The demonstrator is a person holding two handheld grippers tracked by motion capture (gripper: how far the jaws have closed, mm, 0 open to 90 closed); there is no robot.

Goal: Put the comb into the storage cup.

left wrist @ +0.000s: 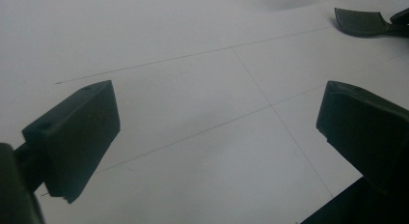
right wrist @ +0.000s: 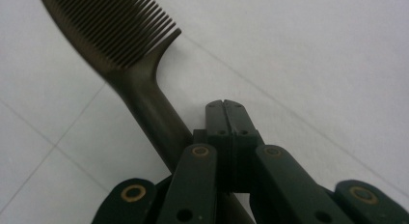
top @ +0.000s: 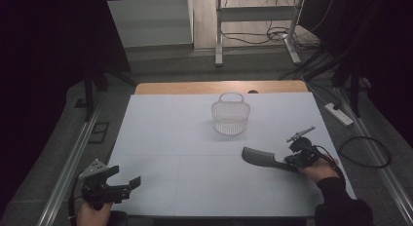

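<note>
Black jaws of the right gripper [right wrist: 225, 119] are pressed tight together, and the comb [right wrist: 126, 50] runs under them, so its handle end is hidden (a hold on it cannot be told). Its teeth point toward the basket [top: 230, 116]. That hand [top: 319, 171] rests low on the table [top: 160, 138]. Far off, the left gripper [top: 124, 184] gapes wide.

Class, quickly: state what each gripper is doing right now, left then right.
Left gripper: open, nothing between its jaws.
Right gripper: shut; the dark plastic comb passes beside and under it, and a grip cannot be told.
</note>
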